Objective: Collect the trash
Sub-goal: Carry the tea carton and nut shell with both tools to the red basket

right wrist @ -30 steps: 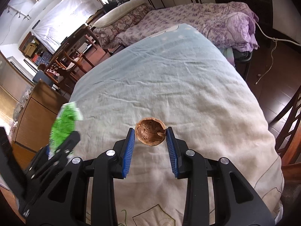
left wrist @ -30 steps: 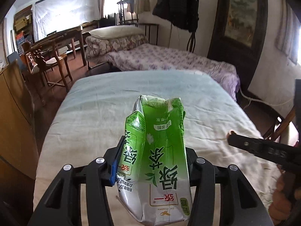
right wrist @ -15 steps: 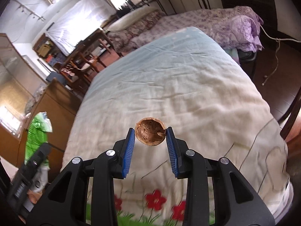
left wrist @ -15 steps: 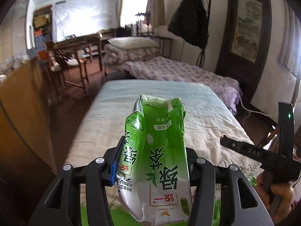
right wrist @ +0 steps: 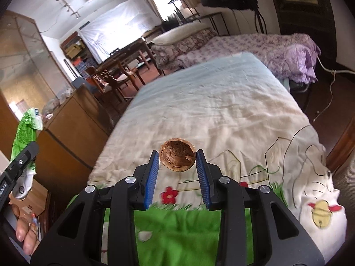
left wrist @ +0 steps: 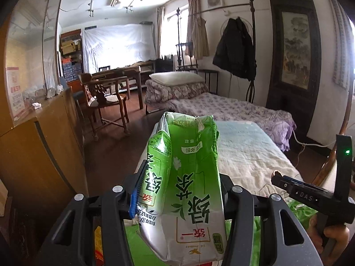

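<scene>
My left gripper [left wrist: 179,190] is shut on a crumpled green and white tea carton [left wrist: 184,186], held upright above the near end of the bed. The carton also shows at the left edge of the right wrist view [right wrist: 25,130]. My right gripper [right wrist: 177,161] is shut on a brown walnut shell half [right wrist: 177,157], held above the quilt. The right gripper shows in the left wrist view [left wrist: 288,184] at the right, with a bit of the shell at its tip.
The bed [right wrist: 221,102] has a pale blue and cream quilt with a green cartoon print at the near end. A wooden cabinet [left wrist: 40,155] stands left of the bed. A second bed with purple covers [left wrist: 233,108], chairs and a coat rack stand behind.
Both grippers have pulled back and risen from the middle of the bed toward its near end. Each keeps its hold on its object.
</scene>
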A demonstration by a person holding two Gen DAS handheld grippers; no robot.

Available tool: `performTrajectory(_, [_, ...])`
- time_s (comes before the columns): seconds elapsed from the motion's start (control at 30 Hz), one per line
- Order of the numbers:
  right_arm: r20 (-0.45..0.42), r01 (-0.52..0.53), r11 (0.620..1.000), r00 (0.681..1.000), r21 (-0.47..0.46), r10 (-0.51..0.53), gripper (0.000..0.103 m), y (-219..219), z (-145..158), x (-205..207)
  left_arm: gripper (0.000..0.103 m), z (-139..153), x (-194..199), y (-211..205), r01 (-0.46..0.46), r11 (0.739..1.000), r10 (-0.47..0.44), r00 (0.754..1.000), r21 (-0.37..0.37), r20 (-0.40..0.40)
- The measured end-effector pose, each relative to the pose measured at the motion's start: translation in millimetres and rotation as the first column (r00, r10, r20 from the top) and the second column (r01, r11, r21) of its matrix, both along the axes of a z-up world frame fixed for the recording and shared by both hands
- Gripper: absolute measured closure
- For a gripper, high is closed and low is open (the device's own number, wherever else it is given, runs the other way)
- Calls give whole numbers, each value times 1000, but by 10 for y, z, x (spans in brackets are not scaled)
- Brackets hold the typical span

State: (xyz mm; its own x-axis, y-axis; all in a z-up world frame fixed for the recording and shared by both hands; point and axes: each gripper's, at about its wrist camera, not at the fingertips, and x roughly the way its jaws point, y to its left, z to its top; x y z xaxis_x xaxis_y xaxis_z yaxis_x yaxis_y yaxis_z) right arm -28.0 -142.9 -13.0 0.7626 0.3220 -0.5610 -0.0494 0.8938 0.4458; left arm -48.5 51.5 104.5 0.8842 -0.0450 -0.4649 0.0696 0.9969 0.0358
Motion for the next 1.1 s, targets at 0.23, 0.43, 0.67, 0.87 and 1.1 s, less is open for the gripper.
performTrajectory(0.23, [121, -39, 999, 992, 0, 39, 68, 176, 481, -406, 52, 188, -378, 125, -10, 1000, 11, 998, -4, 62])
performTrajectory(0.43, [202, -106, 994, 973, -20, 108, 68, 458, 807, -705, 52, 285, -634, 310, -40, 999, 41, 994, -16, 103])
performTrajectory(0.67, [248, -208, 976, 944, -62, 217, 68, 966, 1075, -946, 52, 293, -949, 714, -98, 995, 102, 986, -34, 132])
performTrajectory(0.87, [245, -304, 943, 912, -134, 329, 68, 1515, 1145, -1074, 52, 145, -1095, 1208, -171, 984, 176, 979, -53, 105])
performTrajectory(1.1, [186, -403, 892, 879, -202, 439, 68, 2132, 1037, -1114, 52, -258, -1153, 1851, -249, 965, 250, 968, -83, 2])
